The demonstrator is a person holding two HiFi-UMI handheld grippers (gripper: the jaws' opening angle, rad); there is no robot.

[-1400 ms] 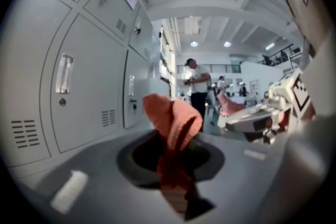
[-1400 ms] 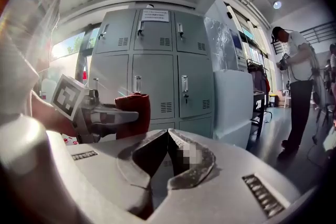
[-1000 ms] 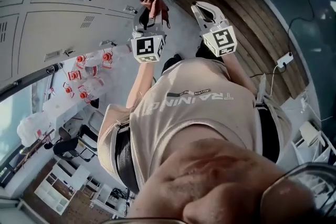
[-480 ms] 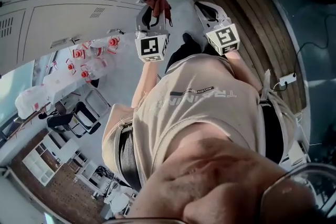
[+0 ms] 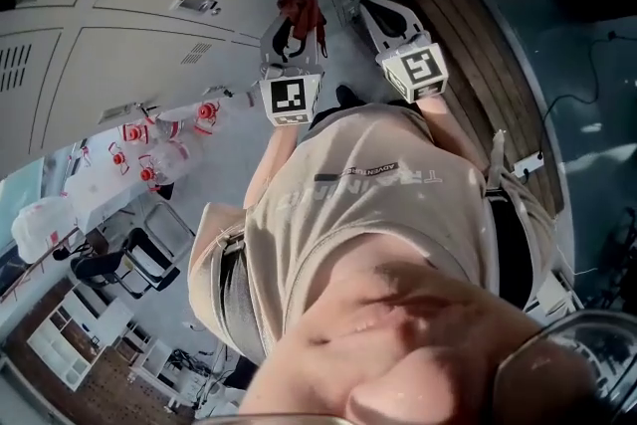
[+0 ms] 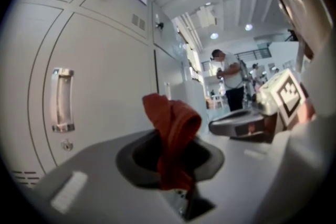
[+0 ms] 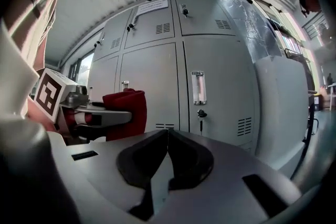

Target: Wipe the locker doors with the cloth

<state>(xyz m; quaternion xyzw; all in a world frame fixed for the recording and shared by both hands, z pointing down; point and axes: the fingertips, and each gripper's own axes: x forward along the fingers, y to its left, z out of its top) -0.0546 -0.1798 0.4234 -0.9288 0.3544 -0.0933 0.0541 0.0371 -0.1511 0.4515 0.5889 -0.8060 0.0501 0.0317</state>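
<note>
Well, my left claw (image 6: 174,168) is clamped shut on the red cloth (image 6: 172,131). The cloth stands up out of the jaws in a bunched fold. It is held close in front of a grey locker door (image 6: 107,97), beside that door's upright handle (image 6: 62,99); I cannot tell whether cloth and door touch. My right claw (image 7: 167,139) has its jaws pressed together with nothing between them, and it points at the lockers just beside the left one. Every locker I can see has its door shut, so their insides are hidden from me. One door facing the right claw has a key (image 7: 201,115) in the lock under its handle. Down at the left of the head view, clear bottles with red caps (image 5: 159,149) stand grouped on a white table (image 5: 100,199); I cannot make out what is in them.
</note>
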